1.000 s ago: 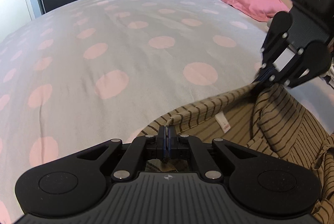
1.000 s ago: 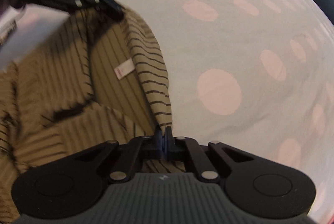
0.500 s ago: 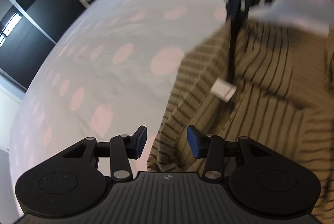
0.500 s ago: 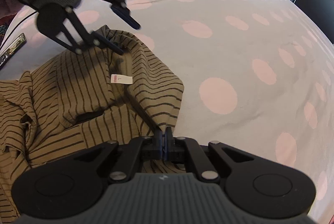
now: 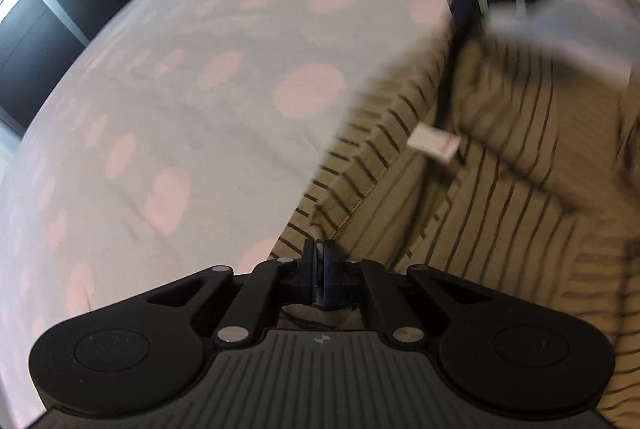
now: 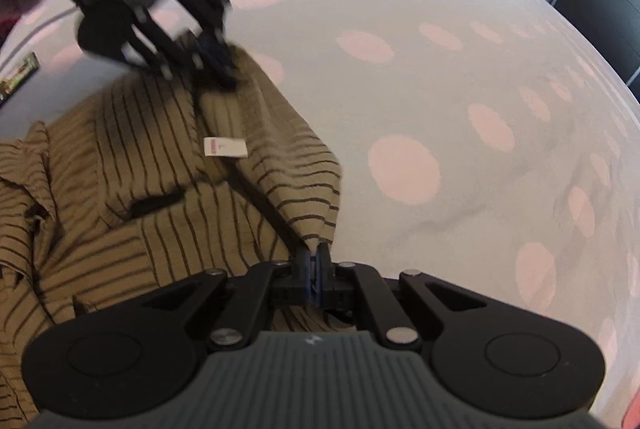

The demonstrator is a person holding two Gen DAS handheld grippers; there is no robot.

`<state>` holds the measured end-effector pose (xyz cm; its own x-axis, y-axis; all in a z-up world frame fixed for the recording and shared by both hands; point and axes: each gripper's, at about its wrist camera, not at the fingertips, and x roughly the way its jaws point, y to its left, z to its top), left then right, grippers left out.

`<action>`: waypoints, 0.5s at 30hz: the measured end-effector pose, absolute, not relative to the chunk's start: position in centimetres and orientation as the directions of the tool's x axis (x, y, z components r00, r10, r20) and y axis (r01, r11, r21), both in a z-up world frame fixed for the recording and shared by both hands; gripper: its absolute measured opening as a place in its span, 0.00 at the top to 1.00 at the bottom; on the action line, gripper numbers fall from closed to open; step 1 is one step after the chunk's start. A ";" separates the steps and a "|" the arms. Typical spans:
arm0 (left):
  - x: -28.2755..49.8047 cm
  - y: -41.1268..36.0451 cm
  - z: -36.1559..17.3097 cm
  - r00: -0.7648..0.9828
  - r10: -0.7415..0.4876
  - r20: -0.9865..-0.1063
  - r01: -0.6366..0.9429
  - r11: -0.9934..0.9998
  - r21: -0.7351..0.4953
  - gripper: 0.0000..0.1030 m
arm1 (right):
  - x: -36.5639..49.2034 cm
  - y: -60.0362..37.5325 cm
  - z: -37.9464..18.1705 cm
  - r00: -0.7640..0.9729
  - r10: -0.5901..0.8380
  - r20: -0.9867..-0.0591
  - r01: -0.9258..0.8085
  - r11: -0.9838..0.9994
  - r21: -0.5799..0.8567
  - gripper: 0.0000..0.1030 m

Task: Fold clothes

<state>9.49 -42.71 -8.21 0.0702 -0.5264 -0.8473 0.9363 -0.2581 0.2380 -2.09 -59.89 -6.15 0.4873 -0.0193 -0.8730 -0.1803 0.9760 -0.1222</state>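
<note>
Each black hand-held gripper [image 5: 319, 261] [image 6: 314, 261] has a ribbed grey body, silver pivot screws and blue-edged pads.

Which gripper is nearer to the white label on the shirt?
The left gripper, gripping the collar edge just beyond the white label; the right gripper is further away.

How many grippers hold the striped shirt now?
2. The left gripper is shut on the shirt at its edge beside the bedsheet; the right gripper is shut on a pinched fold nearer the label. More of the shirt lies outside both views.
</note>
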 end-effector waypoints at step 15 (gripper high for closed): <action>12.8 -42.9 -8.2 0.134 -0.524 -0.841 0.990 0.032 0.138 0.68 | 0.6 -59.8 -7.3 0.505 -0.148 -0.850 -0.020 0.983 -0.182 0.73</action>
